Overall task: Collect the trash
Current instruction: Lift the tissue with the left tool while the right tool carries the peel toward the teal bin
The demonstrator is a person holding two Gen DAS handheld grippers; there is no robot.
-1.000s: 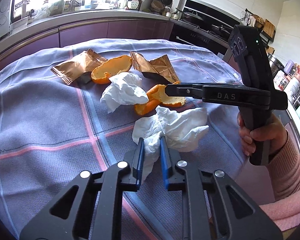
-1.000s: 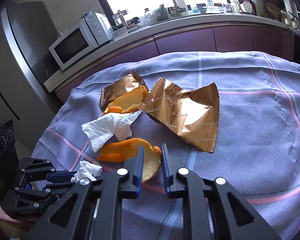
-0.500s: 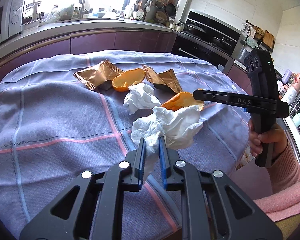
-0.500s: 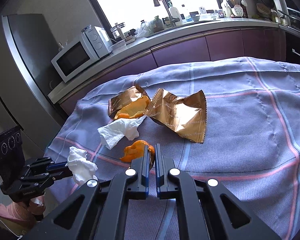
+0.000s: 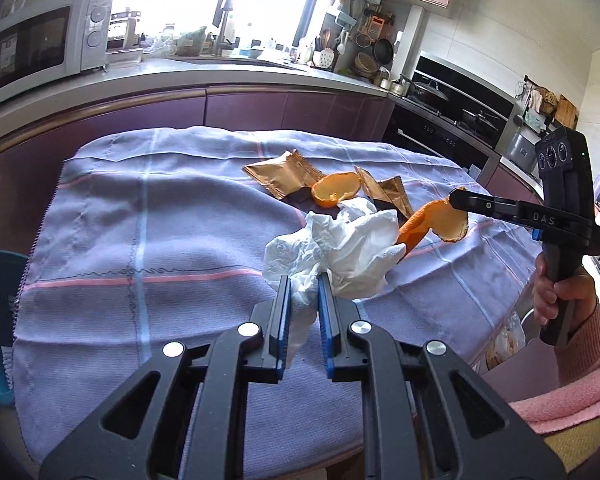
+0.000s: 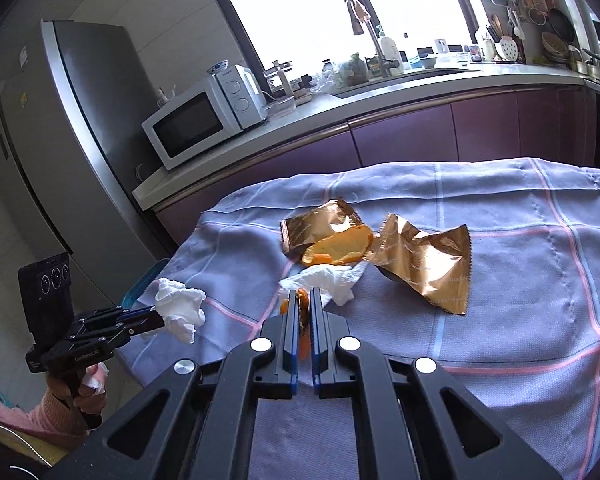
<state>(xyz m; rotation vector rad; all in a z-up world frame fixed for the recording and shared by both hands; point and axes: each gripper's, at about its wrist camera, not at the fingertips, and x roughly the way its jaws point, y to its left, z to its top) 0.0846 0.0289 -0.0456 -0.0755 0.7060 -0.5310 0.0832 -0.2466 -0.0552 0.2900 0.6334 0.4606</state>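
Above the cloth (image 5: pixel 140 220) — left fingers (image 5: pixel 283 300) clamp tissue (image 5: pixel 340 248), right fingers (image 6: pixel 291 320) orange peel (image 6: pixel 302 300) — wrappers (image 6: pixel 424 264) behind.

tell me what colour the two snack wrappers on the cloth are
Shiny gold, clearest in the right wrist view: one wrapper beside the other.

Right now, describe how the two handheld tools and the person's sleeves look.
Both tools are matte black pistol-grip frames with silver pivot bolts and blue-edged finger pads. The left tool shows faint white lettering on its side in the right wrist view; the right tool carries white "DAS" lettering and a boxy head with three round dials. Both sleeves are pink knit.
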